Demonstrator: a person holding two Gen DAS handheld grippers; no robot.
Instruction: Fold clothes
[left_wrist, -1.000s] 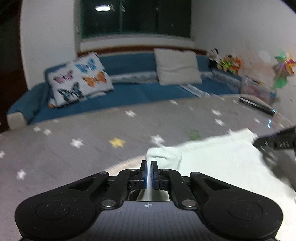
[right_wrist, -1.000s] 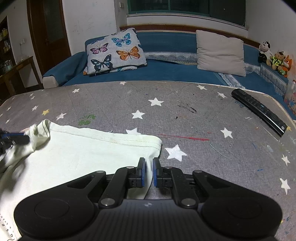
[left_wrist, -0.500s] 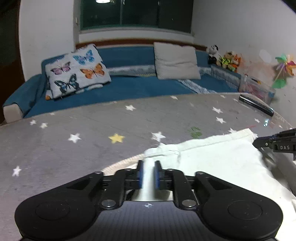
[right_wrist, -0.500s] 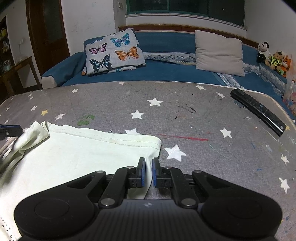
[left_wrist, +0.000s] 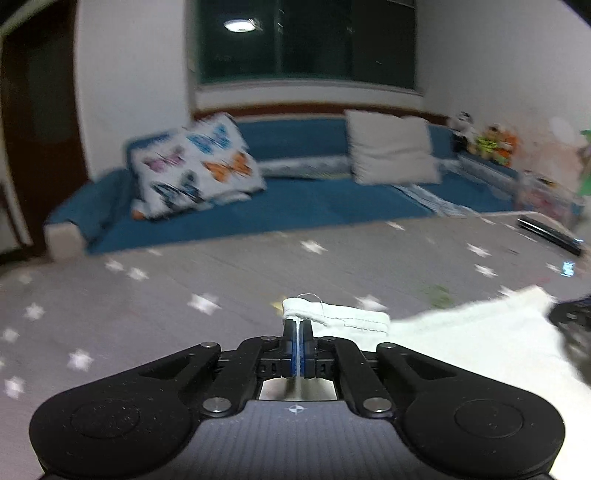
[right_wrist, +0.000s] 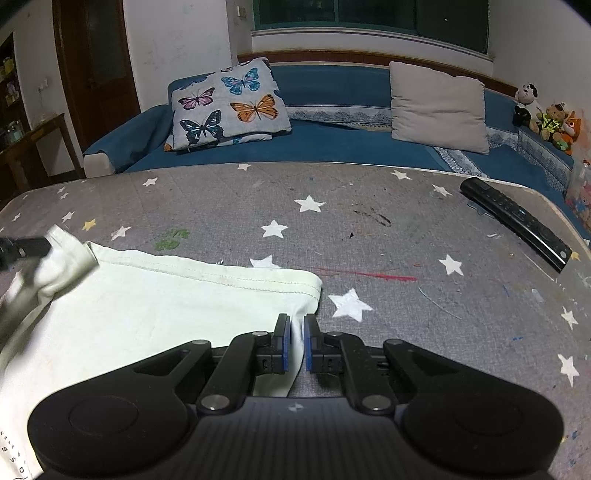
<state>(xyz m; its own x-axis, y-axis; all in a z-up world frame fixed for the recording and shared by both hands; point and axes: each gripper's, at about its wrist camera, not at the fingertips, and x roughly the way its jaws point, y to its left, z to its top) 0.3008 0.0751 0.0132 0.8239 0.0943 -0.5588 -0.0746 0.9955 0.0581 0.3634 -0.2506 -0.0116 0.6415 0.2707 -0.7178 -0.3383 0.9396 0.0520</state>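
The pale green garment (right_wrist: 155, 295) lies spread on the grey star-patterned cover (right_wrist: 369, 229). The left gripper (left_wrist: 296, 328) pinches its hemmed corner, lifted. The right gripper (right_wrist: 294, 328) stands slightly parted over the other edge
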